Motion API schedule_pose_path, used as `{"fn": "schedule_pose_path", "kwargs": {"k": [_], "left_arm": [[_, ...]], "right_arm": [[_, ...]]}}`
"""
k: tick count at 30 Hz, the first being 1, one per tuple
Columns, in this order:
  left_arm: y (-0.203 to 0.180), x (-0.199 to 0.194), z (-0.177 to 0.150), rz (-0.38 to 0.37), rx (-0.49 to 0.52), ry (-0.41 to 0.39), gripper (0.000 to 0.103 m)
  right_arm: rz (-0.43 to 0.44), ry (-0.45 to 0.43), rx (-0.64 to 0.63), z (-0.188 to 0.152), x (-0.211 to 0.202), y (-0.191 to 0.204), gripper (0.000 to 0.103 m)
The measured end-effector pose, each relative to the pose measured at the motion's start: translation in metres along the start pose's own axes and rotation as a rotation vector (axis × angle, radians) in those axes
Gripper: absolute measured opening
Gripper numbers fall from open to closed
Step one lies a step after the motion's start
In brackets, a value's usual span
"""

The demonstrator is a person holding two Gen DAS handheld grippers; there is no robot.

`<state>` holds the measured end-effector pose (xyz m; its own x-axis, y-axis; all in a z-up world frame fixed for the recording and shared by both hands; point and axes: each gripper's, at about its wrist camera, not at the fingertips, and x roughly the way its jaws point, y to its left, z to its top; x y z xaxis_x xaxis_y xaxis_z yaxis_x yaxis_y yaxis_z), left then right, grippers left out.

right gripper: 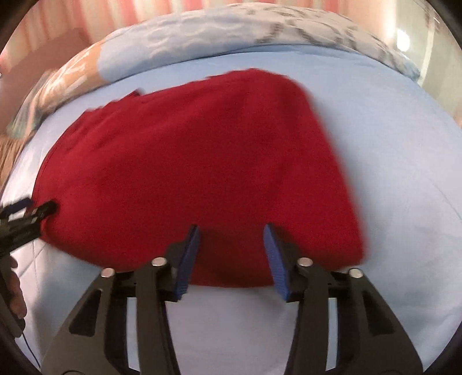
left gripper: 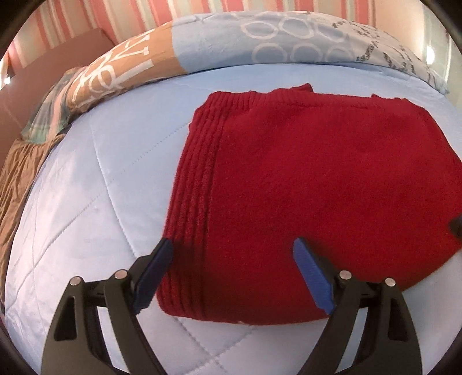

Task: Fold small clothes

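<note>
A red knitted garment lies folded flat on a light blue quilt, its ribbed band along the left edge. My left gripper hovers open over the garment's near left corner, one blue pad just off the ribbed edge and the other over the cloth. In the blurred right wrist view the same red garment fills the middle. My right gripper stands open above its near edge, pads apart with nothing pinched. The left gripper's tip shows at the garment's left side.
A patterned blue and tan pillow lies along the far side of the bed, below a pink striped wall. Brown cloth hangs off the left edge. A hand shows at the far left. Bare quilt lies to the right.
</note>
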<state>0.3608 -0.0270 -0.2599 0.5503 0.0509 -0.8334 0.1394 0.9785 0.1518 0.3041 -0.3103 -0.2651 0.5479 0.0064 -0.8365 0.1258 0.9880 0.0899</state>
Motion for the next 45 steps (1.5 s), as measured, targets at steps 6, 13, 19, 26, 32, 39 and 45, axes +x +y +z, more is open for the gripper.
{"fn": "schedule_pose_path", "kwargs": {"k": [6, 13, 19, 26, 32, 39, 45], "left_arm": [[0.026, 0.015, -0.004, -0.051, -0.055, 0.033, 0.097], [-0.01, -0.024, 0.017, -0.014, 0.003, 0.074, 0.095], [-0.069, -0.028, 0.033, -0.06, 0.054, 0.144, 0.095], [-0.094, -0.025, 0.054, -0.098, 0.055, 0.127, 0.095], [-0.094, -0.013, 0.055, -0.079, 0.065, 0.136, 0.095], [-0.086, -0.002, 0.055, -0.065, 0.025, 0.148, 0.095], [-0.081, 0.01, 0.056, -0.062, -0.016, 0.172, 0.095]], "right_arm": [[0.075, 0.023, 0.077, 0.001, 0.006, -0.043, 0.021], [0.142, -0.071, 0.167, 0.007, -0.054, -0.042, 0.074], [0.238, -0.016, 0.494, -0.026, -0.058, -0.073, 0.061], [0.412, -0.024, 0.814, -0.063, -0.014, -0.112, 0.054], [0.455, -0.064, 0.753, -0.052, -0.005, -0.107, 0.062], [0.437, -0.082, 0.69, -0.032, 0.009, -0.097, 0.064], [0.409, -0.079, 0.646, -0.013, 0.017, -0.087, 0.067]]}}
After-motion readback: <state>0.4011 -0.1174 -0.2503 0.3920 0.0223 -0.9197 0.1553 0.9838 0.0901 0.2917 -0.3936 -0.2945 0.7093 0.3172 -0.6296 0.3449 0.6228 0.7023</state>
